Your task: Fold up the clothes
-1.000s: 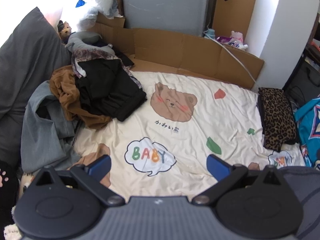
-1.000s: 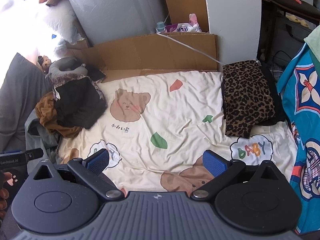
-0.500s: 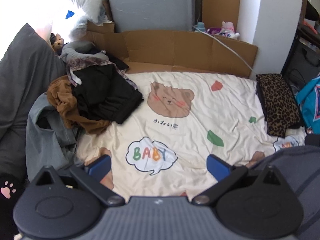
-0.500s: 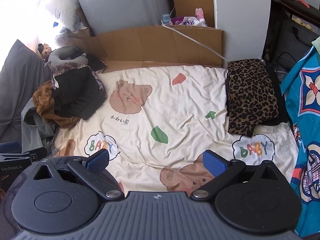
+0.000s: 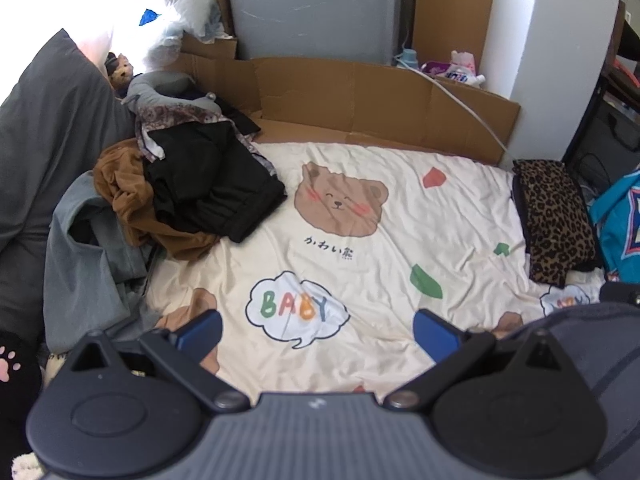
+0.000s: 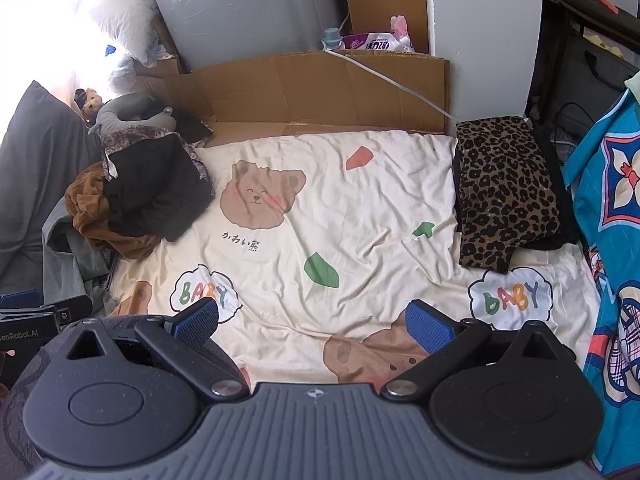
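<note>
both the left gripper (image 5: 316,330) and right gripper (image 6: 312,320) hover with jaws wide and empty over the bed (image 5: 360,264); the clothes pile (image 5: 188,192) lies well apart at ten o'clock.

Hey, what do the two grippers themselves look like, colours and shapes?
Both match. The left gripper and right gripper each have a ribbed dark grey body, two round black discs with triangular cutouts, black linkage arms on silver pivots, and blue textured pads on the fingers.
</note>
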Tool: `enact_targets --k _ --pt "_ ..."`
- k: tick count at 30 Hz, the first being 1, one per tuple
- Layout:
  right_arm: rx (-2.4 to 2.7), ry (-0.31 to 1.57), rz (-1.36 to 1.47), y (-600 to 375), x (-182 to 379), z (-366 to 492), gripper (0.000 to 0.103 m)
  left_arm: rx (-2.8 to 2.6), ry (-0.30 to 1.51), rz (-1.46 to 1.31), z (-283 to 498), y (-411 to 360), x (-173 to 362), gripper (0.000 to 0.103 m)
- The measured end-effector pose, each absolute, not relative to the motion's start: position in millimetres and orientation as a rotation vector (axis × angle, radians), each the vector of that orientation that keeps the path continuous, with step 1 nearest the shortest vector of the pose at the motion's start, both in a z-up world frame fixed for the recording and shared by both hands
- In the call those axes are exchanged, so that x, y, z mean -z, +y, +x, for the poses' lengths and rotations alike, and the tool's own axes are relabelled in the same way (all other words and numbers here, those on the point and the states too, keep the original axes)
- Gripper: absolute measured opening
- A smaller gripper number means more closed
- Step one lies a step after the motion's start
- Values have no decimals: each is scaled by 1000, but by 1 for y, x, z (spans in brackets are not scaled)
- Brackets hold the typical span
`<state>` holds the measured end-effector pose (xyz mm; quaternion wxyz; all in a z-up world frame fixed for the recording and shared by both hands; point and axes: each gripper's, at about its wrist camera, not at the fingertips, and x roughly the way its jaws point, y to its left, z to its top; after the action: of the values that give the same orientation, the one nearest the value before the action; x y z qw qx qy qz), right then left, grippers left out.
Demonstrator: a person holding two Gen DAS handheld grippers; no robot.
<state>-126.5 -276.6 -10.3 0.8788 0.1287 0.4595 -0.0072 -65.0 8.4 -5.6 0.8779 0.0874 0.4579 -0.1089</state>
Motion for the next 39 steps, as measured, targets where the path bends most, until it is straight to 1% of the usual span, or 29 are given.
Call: enact_targets --k 6,14,39 --pt "28 952 262 -274 11 -125 103 209 965 147 -62 15 6 103" --pt "36 947 251 -276 10 -126 103 223 954 186 -65 7 6 101" --pt "33 943 243 -272 9 -124 103 228 976 188 -62 9 9 102"
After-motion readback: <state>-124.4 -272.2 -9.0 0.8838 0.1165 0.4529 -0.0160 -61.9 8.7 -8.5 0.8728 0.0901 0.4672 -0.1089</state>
